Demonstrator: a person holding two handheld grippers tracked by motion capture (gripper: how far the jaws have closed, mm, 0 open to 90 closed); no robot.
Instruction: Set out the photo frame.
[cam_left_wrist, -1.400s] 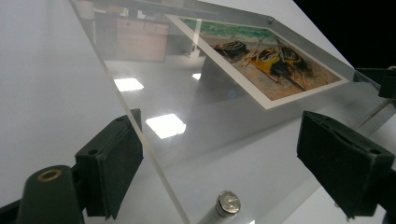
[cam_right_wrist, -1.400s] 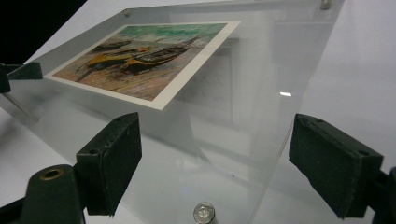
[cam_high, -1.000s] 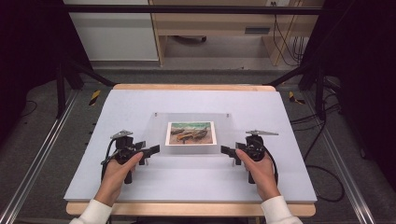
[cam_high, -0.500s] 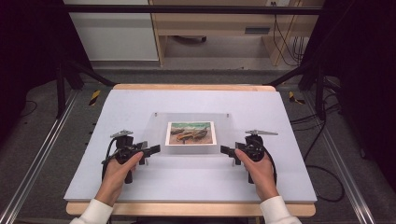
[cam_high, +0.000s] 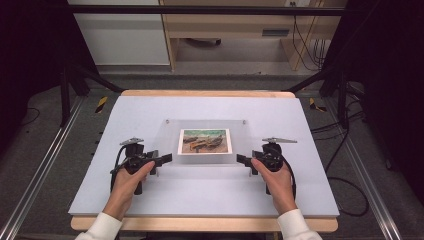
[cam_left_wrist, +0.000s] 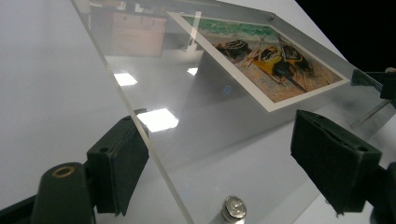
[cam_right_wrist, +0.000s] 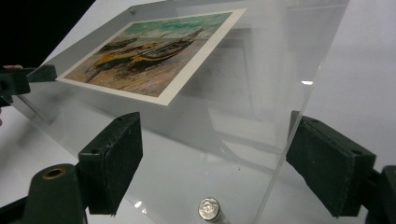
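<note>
While I held both hands low in frame, left gripper (cam_high: 164, 159) and right gripper (cam_high: 243, 160) gaped wide around the frame (cam_high: 205, 131) corners, pads clear.

A white table (cam_high: 150, 115) fills the middle; a wooden cabinet (cam_high: 235, 35) stands at twelve o'clock, cables (cam_high: 345, 185) at four.

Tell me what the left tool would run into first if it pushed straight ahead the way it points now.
Most likely the clear picture frame itself: its near corner already sits between the left tool's open jaws, with the metal stud just ahead. Further along comes the boat picture.
</note>
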